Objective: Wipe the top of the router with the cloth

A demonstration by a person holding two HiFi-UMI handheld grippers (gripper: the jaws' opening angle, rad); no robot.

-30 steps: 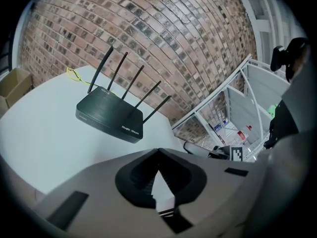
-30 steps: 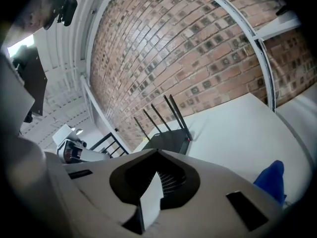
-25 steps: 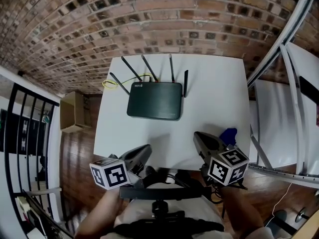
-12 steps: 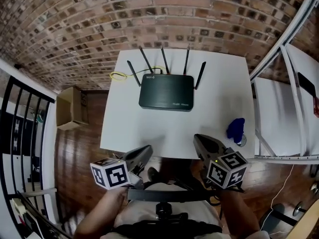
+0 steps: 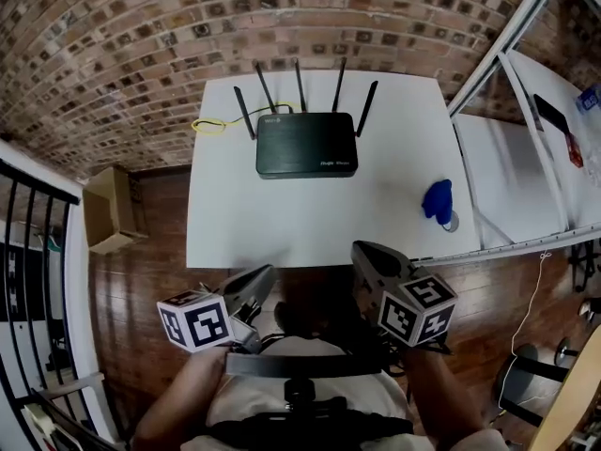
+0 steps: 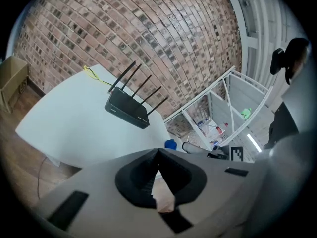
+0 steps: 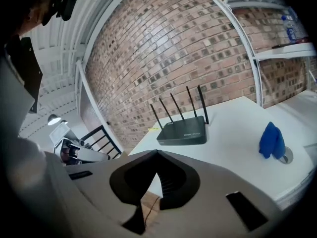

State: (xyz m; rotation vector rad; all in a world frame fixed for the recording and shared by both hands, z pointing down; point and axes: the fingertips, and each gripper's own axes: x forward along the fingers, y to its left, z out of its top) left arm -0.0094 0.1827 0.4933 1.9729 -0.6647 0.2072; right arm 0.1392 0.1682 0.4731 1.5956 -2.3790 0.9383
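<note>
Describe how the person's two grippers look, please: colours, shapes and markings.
Both look alike. The left gripper and the right gripper have grey bodies that taper like beaks. Their inner pads are black and ribbed. Each carries a white cube with black square markers: the left cube and the right cube.

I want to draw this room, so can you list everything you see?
Flat black router with five antennas: one, black, table's back middle.
Crumpled blue cloth: one, blue, table's right edge.
Thin yellow cable: one, yellow, behind the router.
Square white table: one, white, against the brick wall.
Brown cardboard box: one, brown, floor left of table.
White metal shelf rack: one, white, right of table.
Left hand-held gripper: one, grey, shut, empty.
Right hand-held gripper: one, grey, shut, empty.
</note>
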